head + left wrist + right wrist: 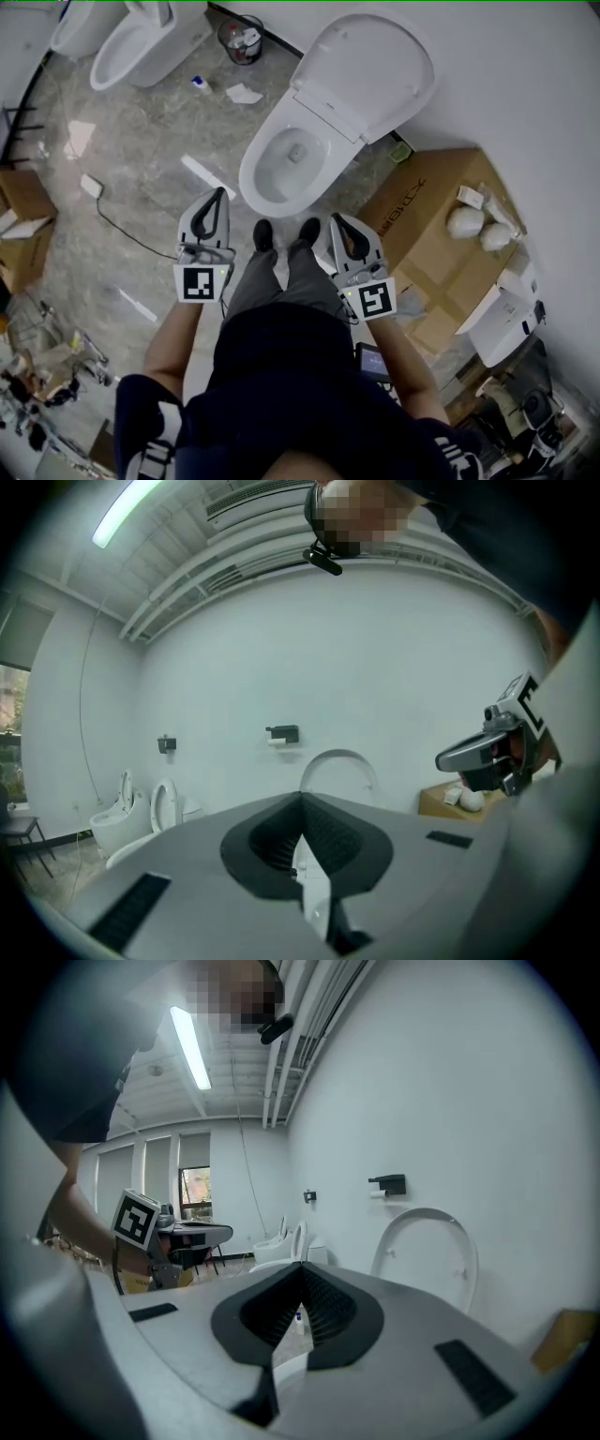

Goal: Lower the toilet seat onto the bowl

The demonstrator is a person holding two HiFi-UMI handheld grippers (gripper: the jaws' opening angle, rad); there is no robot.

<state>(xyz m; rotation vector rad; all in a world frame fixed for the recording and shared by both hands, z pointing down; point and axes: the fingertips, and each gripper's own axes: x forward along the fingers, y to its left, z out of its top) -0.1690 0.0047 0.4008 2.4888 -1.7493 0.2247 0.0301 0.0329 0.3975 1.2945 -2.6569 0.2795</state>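
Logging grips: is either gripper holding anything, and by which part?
Nothing is held: left gripper and right gripper are shut, empty, clear of the toilet seat.

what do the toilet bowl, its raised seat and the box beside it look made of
Toilet bowl: likely glazed ceramic, since it is white, thick-walled and glossy with soft highlights. Raised seat: probably moulded plastic, being smooth, white and thin with a slightly duller sheen. Box: brown cardboard by the look, matte, with flap seams and print on top.

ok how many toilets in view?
3. One white ceramic toilet with its seat raised ahead of the person's shoes; a second white toilet and a third white toilet at the head view's top left. Others may be hidden.
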